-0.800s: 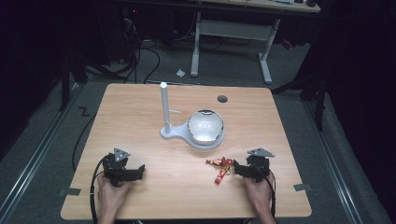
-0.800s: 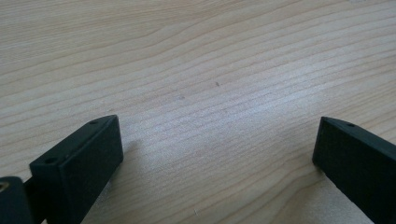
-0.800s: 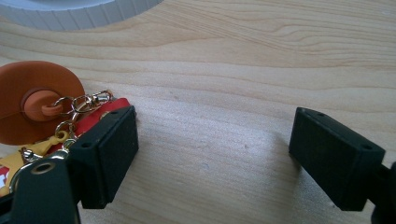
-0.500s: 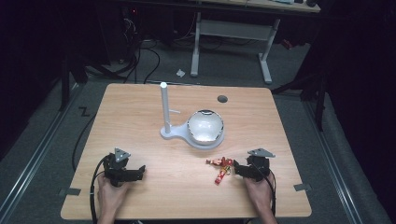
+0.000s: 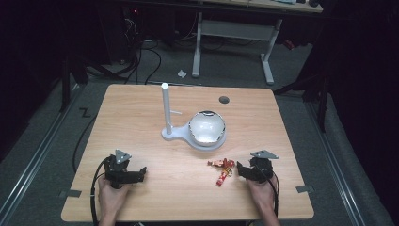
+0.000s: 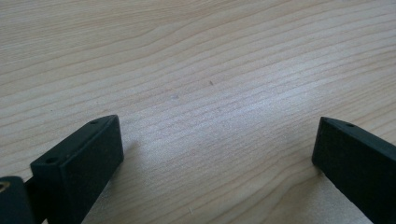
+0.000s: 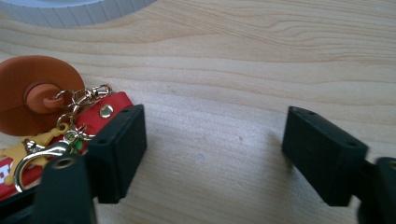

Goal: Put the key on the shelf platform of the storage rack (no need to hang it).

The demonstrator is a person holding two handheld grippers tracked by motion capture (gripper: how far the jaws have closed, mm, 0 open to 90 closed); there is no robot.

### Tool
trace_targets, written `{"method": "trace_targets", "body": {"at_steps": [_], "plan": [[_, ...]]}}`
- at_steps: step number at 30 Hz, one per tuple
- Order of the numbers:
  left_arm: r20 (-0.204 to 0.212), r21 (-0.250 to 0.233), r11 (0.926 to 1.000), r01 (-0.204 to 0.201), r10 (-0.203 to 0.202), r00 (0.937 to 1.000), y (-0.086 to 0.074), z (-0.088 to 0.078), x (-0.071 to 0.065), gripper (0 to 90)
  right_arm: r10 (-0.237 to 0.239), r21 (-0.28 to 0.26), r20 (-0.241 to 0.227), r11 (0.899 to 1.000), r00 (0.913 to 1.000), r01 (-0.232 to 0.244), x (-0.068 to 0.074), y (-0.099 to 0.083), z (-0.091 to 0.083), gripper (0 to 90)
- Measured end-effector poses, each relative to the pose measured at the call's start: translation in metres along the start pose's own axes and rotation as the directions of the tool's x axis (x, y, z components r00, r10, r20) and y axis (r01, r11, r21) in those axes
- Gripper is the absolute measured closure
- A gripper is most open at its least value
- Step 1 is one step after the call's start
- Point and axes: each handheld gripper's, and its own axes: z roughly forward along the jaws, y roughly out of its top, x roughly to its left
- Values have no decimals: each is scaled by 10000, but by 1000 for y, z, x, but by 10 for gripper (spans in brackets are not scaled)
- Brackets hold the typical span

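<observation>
Pale wooden bench in a dark room, white stand with bowl at centre. High view: red-and-yellow keychain just left of right gripper; left gripper well apart from it.

Left gripper view: jaws spread wide over bare wood.

Right gripper view: jaws released, bare wood between them; keychain outside, against the left-hand jaw.
</observation>
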Motion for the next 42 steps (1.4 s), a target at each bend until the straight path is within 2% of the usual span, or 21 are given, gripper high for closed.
{"method": "trace_targets", "body": {"at_steps": [4,7,15,20,21,27,34,39,42], "plan": [[41,-49,10000,85,-84,10000,0,-1,1,30,24,-89,33,10000,10000,-24,-4,-3,-4,305],[41,-94,9999,125,-125,9999,-1,-1,1,32,-143,-225,27,9996,9999,144,-6,-6,-9,332],[-38,-47,10000,60,-60,10000,0,-1,0,36,-194,-434,-558,9989,9983,170,-4,-10,-22,373],[7,-132,9998,177,-177,9998,-1,-1,1,46,-260,-591,-972,9980,9949,203,0,-14,-30,395],[-9,-132,9998,166,-166,9999,-1,-1,1,49,-227,-592,-1081,9981,9939,163,2,-14,-31,397],[-61,-95,9999,107,-108,9999,-1,-1,1,52,-683,-587,-1524,9965,9860,599,12,-17,-34,401],[-88,-90,9999,49,-49,9999,-1,-1,0,57,-1168,-707,-1736,9919,9779,1059,26,-11,-40,400],[-80,-98,9999,47,-48,10000,-1,-1,-1,61,-1334,-779,-1826,9896,9741,1209,31,-6,-42,397],[-84,-100,9999,51,-52,10000,-1,-1,-1,61,-1501,-857,-1924,9870,9698,1358,36,0,-41,369]]}}
